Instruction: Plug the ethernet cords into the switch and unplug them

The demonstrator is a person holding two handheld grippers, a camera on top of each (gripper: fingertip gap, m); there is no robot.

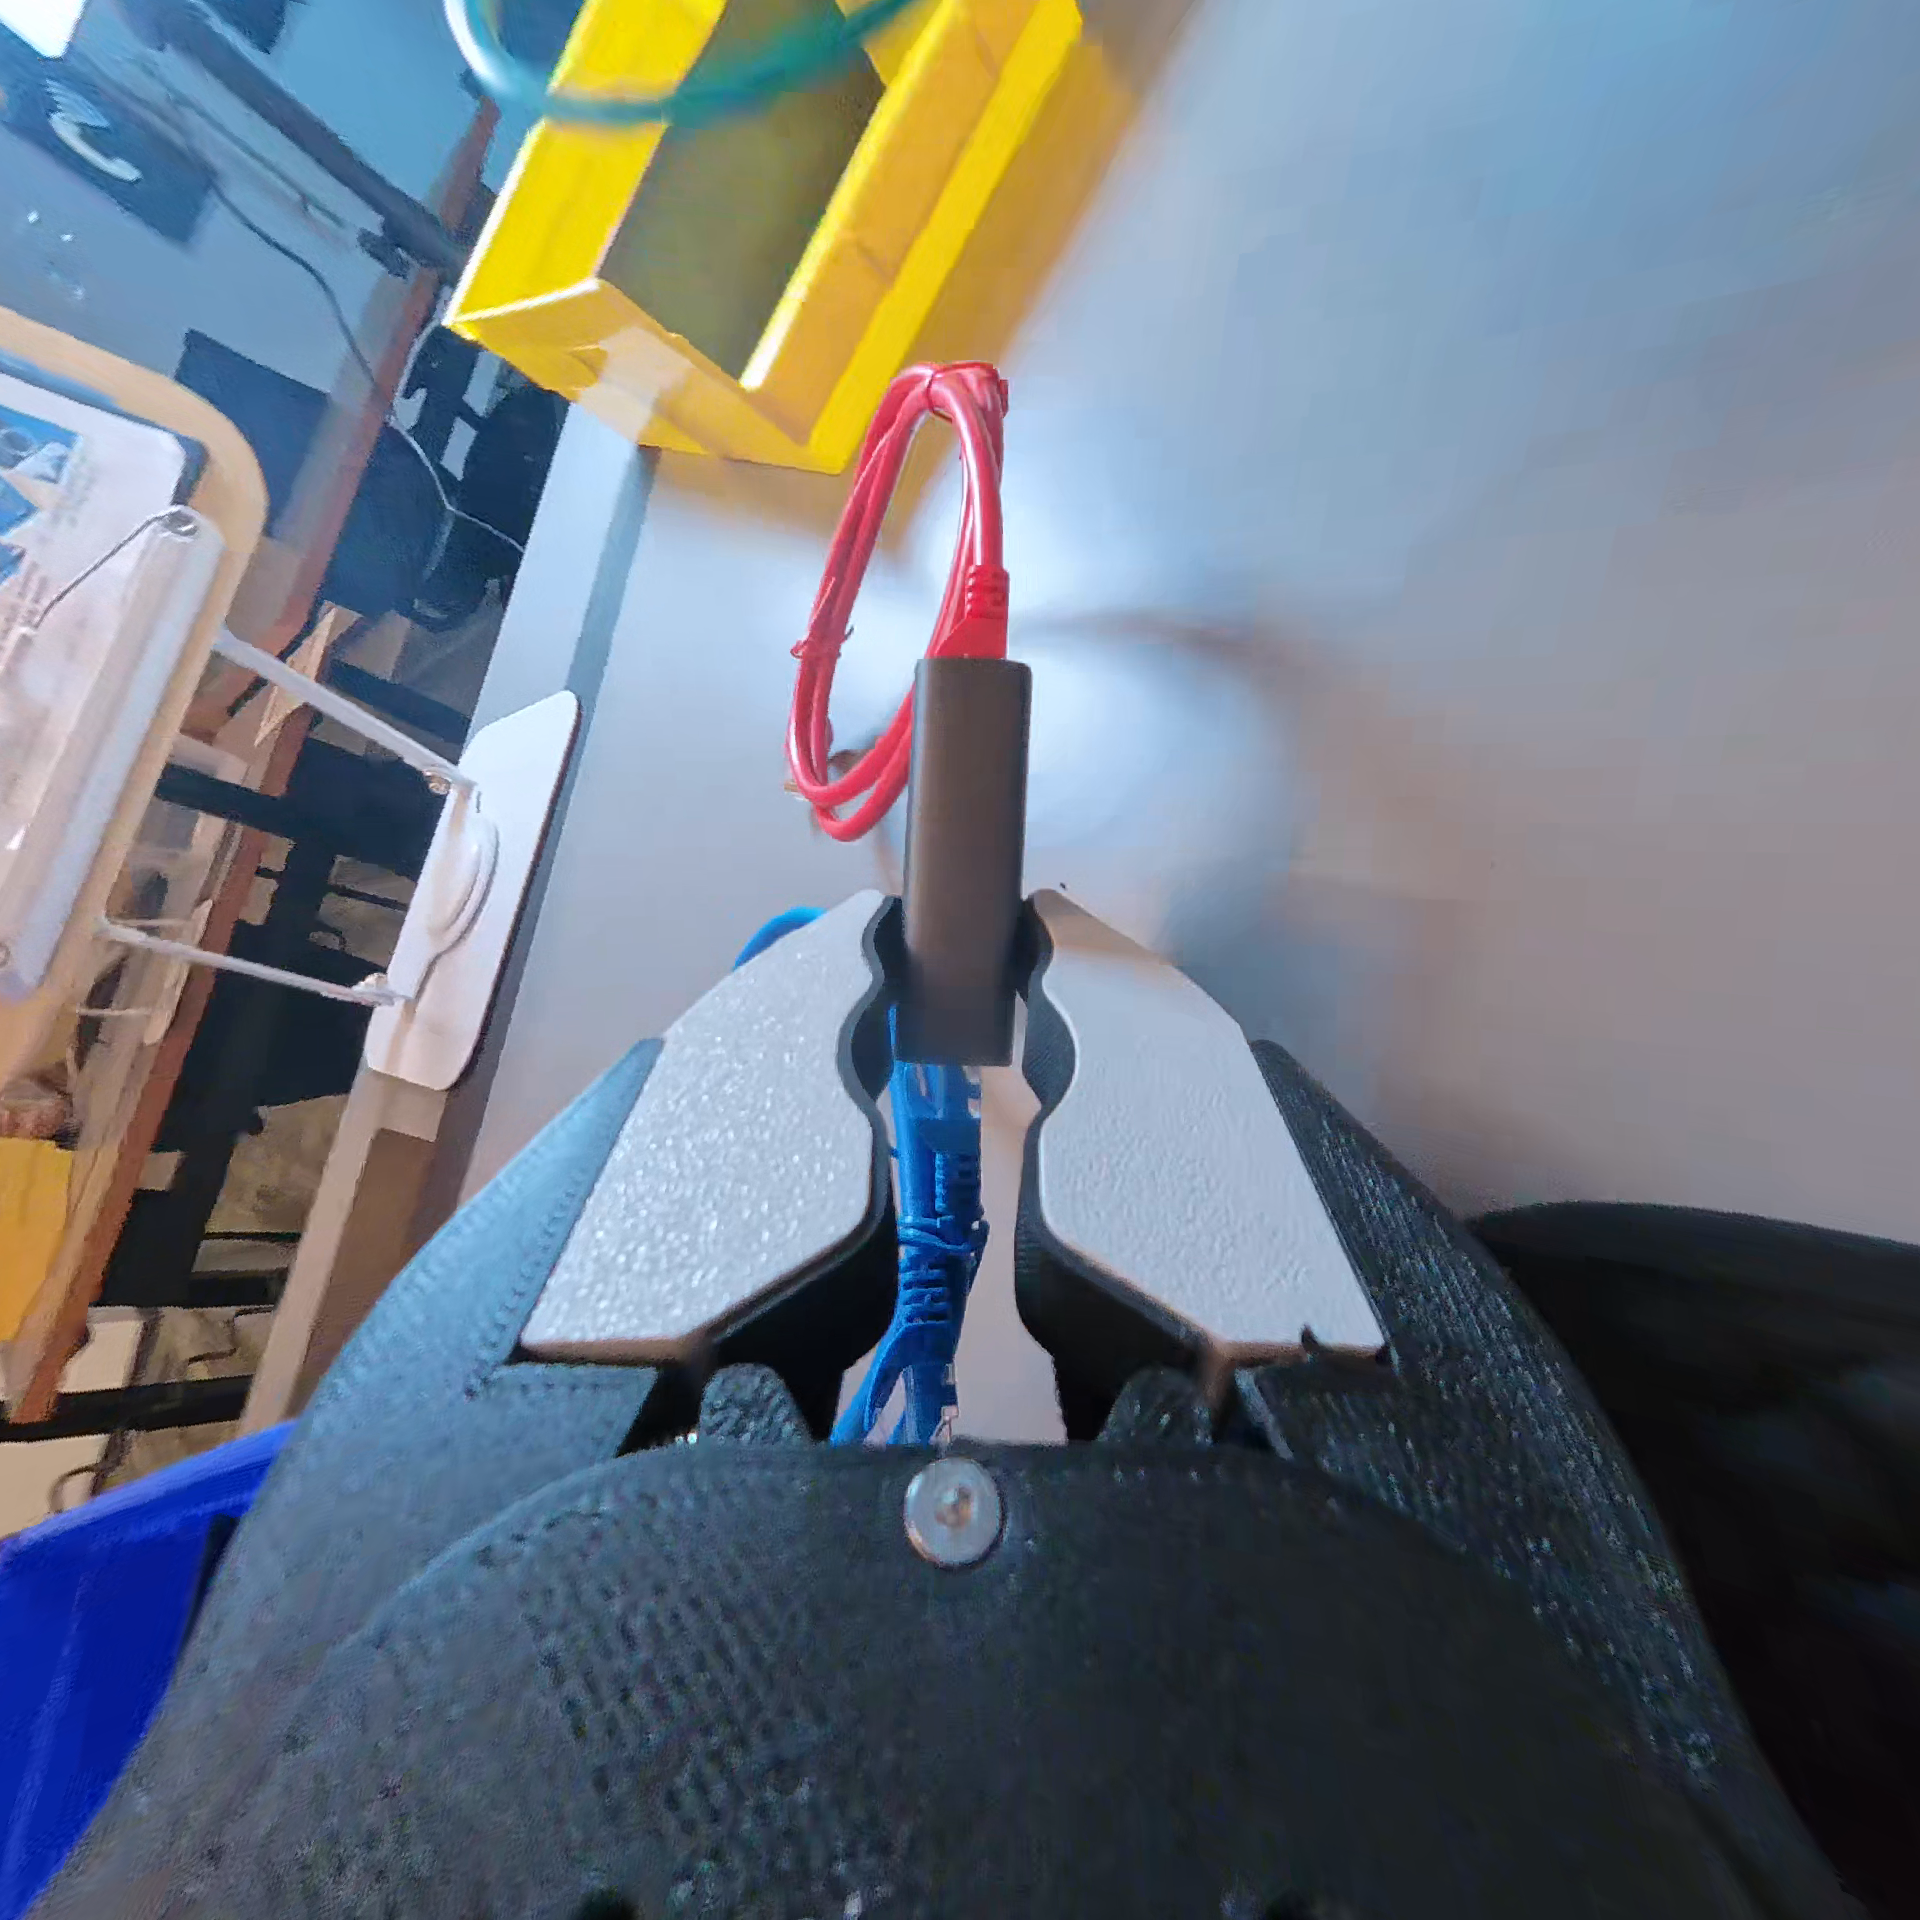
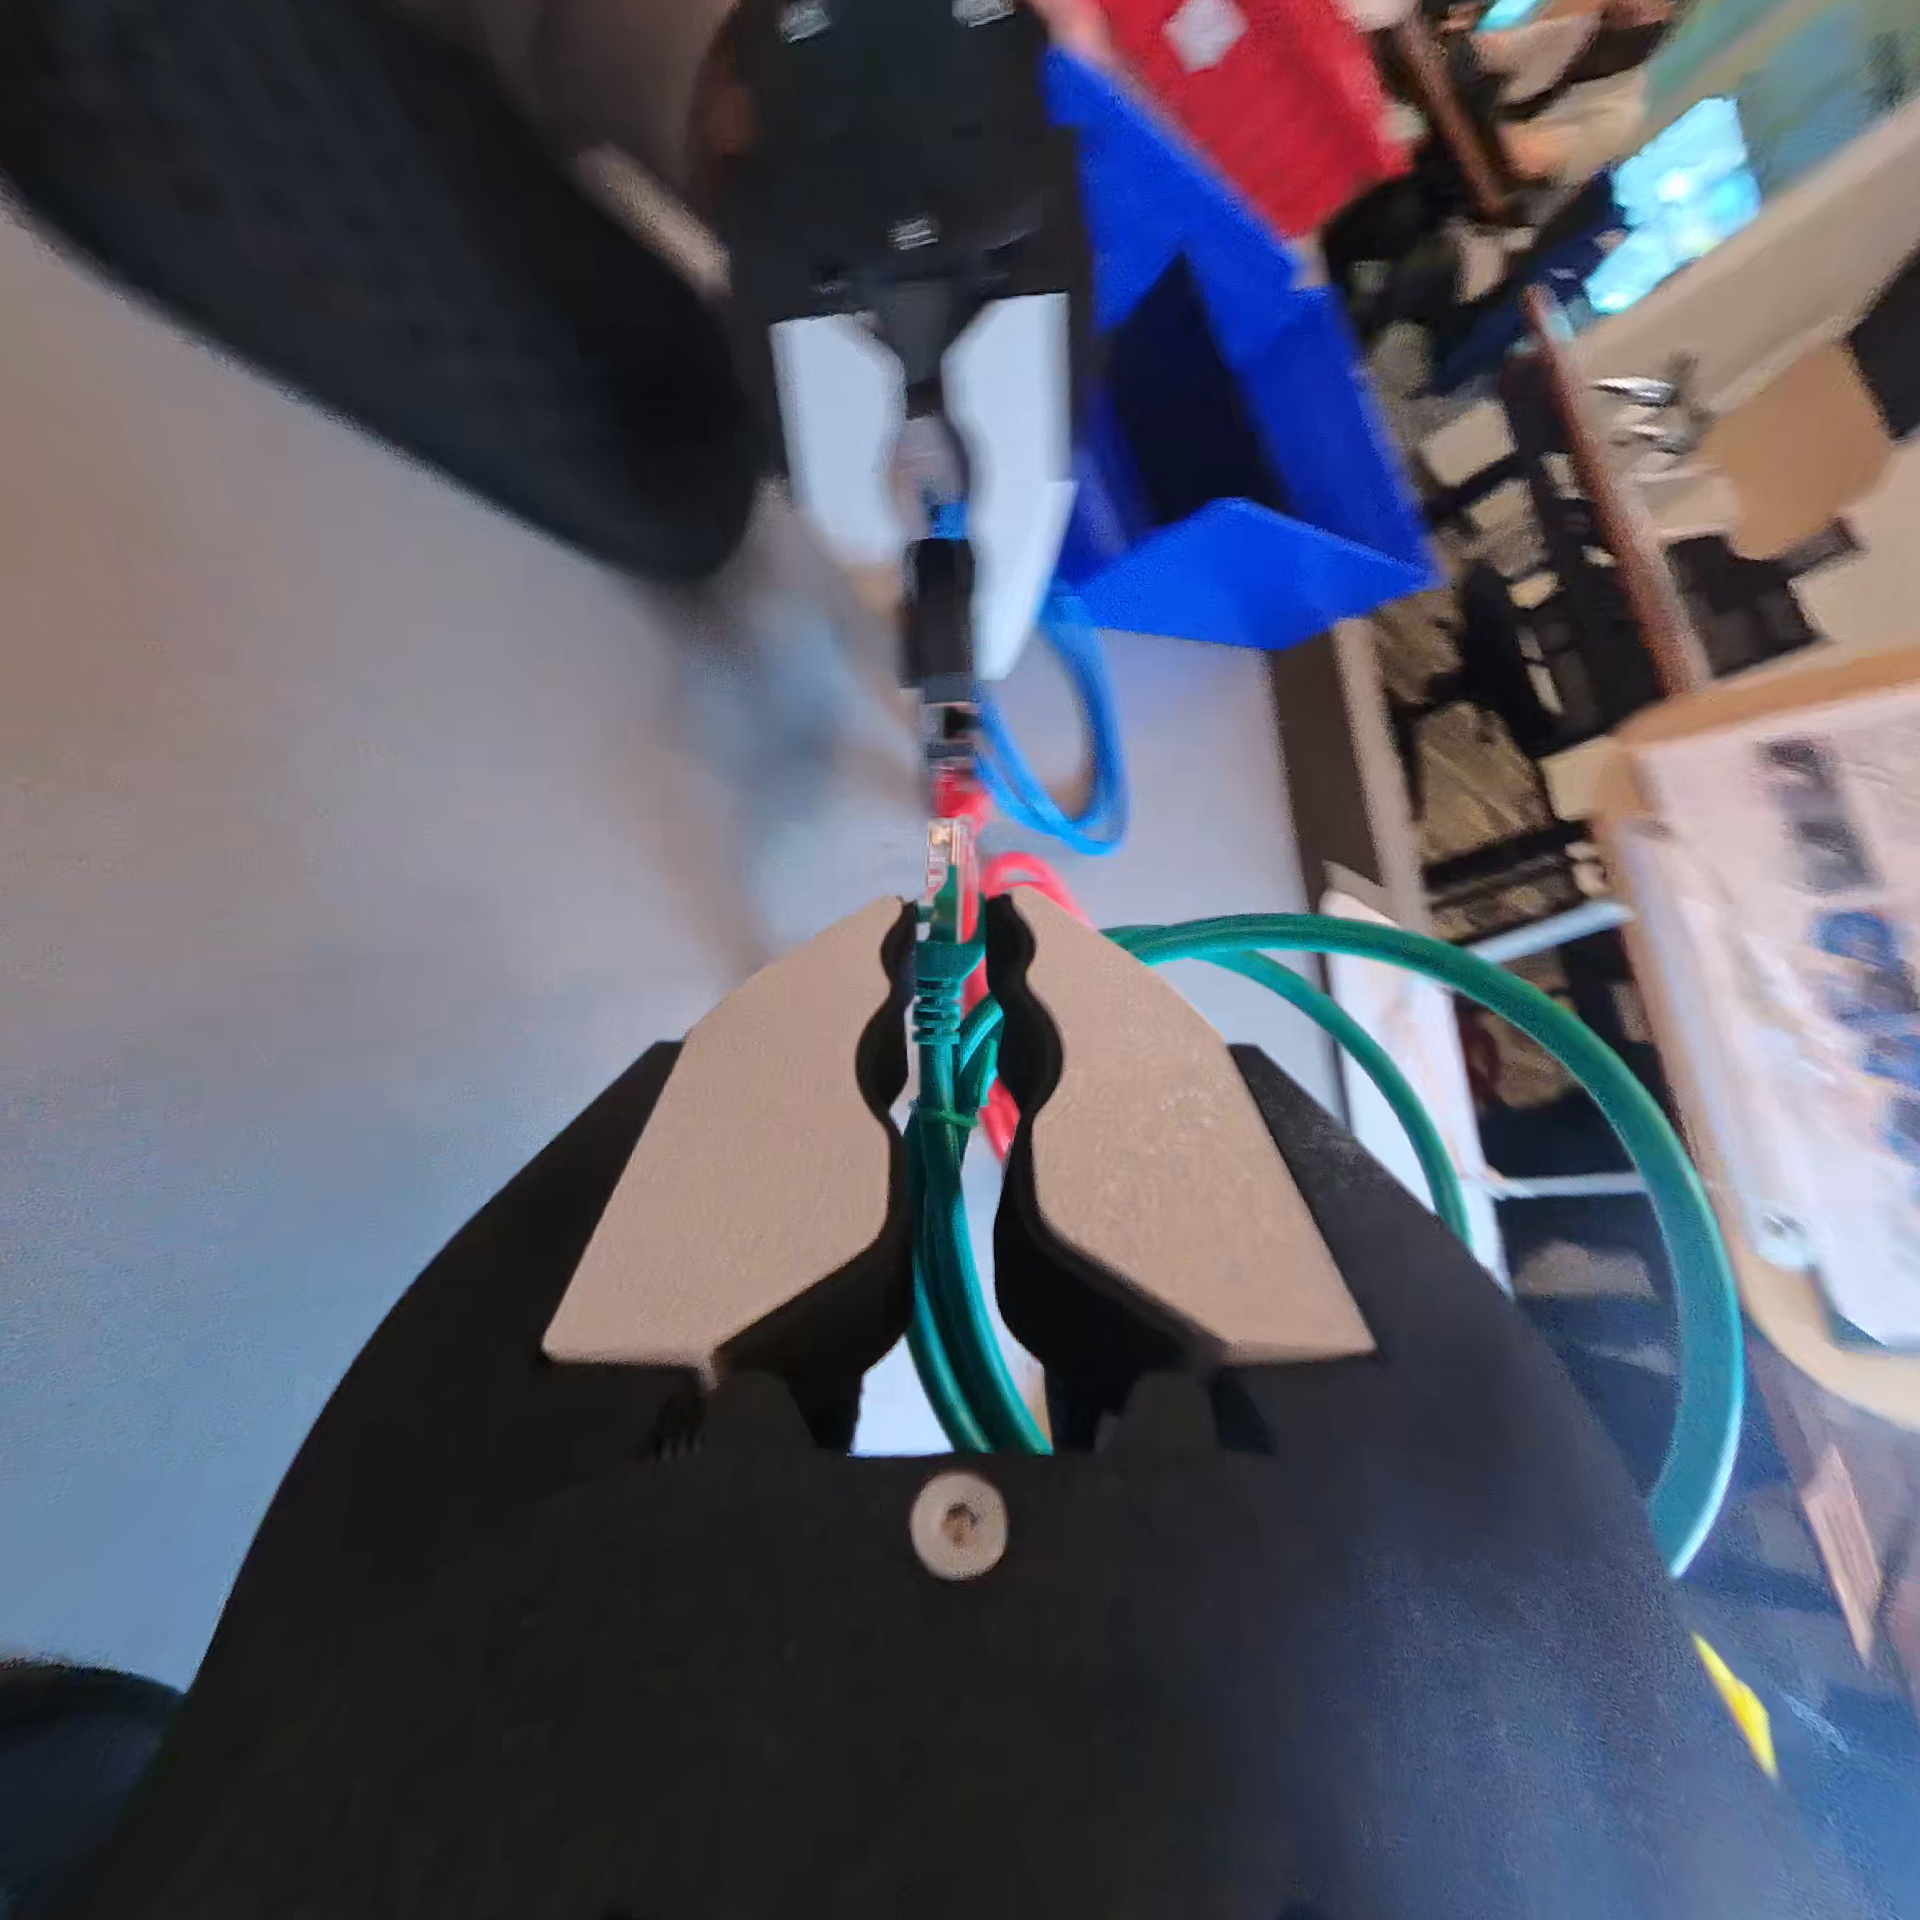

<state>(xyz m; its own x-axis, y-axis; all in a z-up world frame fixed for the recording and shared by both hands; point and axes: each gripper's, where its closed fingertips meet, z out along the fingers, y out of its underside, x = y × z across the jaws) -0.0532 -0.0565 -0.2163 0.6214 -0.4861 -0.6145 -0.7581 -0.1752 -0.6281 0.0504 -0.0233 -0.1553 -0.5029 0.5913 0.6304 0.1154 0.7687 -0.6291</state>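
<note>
My left gripper [image 1: 961, 914] is shut on a small black switch [image 1: 966, 831] and holds it above the white table. A red cord [image 1: 883, 623] is plugged into its far end and a blue cord [image 1: 935, 1195] into its near end. My right gripper [image 2: 951, 920] is shut on a green cord [image 2: 940, 997] just behind its clear plug, which points at the switch [image 2: 940, 613] a short way ahead. The left gripper [image 2: 935, 416] shows blurred beyond it, with the blue cord [image 2: 1081, 769] and red cord [image 2: 1023, 873] hanging.
A yellow bin [image 1: 769, 208] sits at the table's far edge with part of the green cord [image 1: 623, 99] over it. A blue bin [image 2: 1226, 436] stands by the table edge [image 1: 582, 582]. Shelves and clutter lie beyond the table. One gripper's finger ends stand about 12 centimetres off the other's.
</note>
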